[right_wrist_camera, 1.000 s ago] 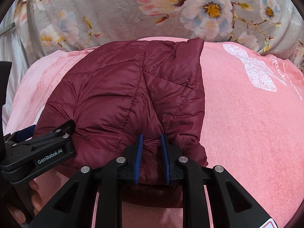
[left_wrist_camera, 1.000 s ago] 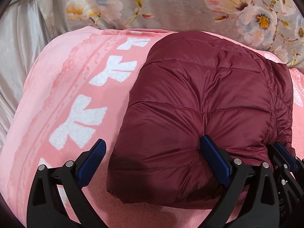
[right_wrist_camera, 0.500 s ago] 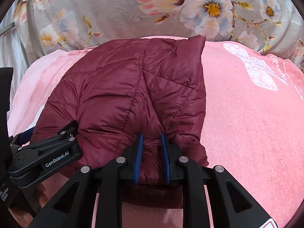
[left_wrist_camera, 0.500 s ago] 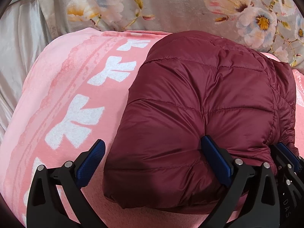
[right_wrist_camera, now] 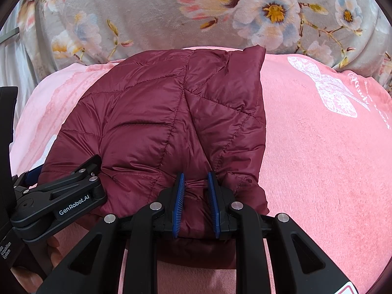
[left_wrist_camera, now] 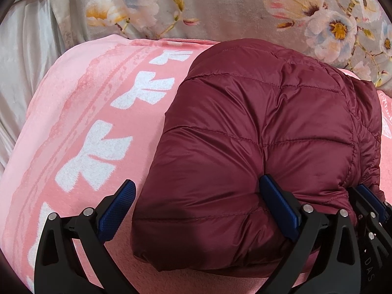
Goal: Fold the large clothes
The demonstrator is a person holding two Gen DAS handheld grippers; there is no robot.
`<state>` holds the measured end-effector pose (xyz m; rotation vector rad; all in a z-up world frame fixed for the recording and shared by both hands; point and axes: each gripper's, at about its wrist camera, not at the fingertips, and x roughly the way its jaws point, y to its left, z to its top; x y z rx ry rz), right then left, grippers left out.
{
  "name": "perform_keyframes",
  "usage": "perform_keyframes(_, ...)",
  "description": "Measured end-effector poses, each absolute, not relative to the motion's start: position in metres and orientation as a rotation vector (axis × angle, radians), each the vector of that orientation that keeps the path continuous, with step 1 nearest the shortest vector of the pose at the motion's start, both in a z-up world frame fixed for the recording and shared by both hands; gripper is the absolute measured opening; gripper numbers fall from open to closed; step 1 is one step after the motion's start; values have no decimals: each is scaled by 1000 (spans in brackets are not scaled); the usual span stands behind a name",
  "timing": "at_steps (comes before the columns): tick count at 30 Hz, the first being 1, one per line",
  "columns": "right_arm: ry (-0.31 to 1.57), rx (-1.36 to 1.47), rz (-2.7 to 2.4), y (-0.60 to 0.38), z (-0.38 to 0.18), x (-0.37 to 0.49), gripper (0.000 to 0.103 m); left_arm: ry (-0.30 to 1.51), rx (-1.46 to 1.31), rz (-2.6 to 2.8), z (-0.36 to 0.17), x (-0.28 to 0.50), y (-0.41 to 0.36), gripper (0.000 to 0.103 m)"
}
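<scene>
Nearest the right camera, the right gripper [right_wrist_camera: 196,196] has its jaws pinched on a gathered fold at the near edge of a dark red quilted jacket [right_wrist_camera: 156,122]. The blue pads sit close together with fabric bunched between them, most likely so the puffy layers stay pressed together and do not spring apart.

Just to the left of those jaws, the left gripper [right_wrist_camera: 61,196] lies low against the near left part of the jacket. In its own view, the left gripper [left_wrist_camera: 198,210] has its jaws spread wide. The right pad [left_wrist_camera: 276,205] presses into the padding; the left pad [left_wrist_camera: 117,210] hangs over the pink blanket [left_wrist_camera: 85,122], clear of the jacket. It grips nothing, and seems to steady or flatten the bundle.

Beyond both pairs of jaws, the jacket sits as a thick, rounded, folded bundle on the blanket, its far right corner pointing away. The folding looks nearly complete, though the padding bulges.

To the left of the left jaws, white bow shapes [left_wrist_camera: 93,154] run along the blanket. Farthest away, past the jacket, lies a grey flowered cover [right_wrist_camera: 245,12].
</scene>
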<state>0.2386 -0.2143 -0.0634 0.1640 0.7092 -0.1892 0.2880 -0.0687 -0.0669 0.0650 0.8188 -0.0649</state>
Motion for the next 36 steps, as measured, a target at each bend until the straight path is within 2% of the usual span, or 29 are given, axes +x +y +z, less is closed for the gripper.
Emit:
perform_keyframes(12,666,229,-159,-222,-59,230,20,768,62,-54,-60,278,-67,98)
perform_keyframes(15,628,219,-174,-218,-49,212,38,741,76,-51,-55,268,-66,98)
perform_keyframes(17,597,169,-192,-206,-43,194,61,719,89,-53,-50,253,-62,98)
perform_keyframes(19,580,106,-223,-194,-42,178,73,704,86,-57,-47,238,-58,98)
perform_keyframes(28,639,120,-243,-183,-56,125,74,728,115,-55,-50,169,-49,98)
perform_keyframes(36,682,117,-260,-172,-66,100,74,743,139,-44,-52,139,-51,98)
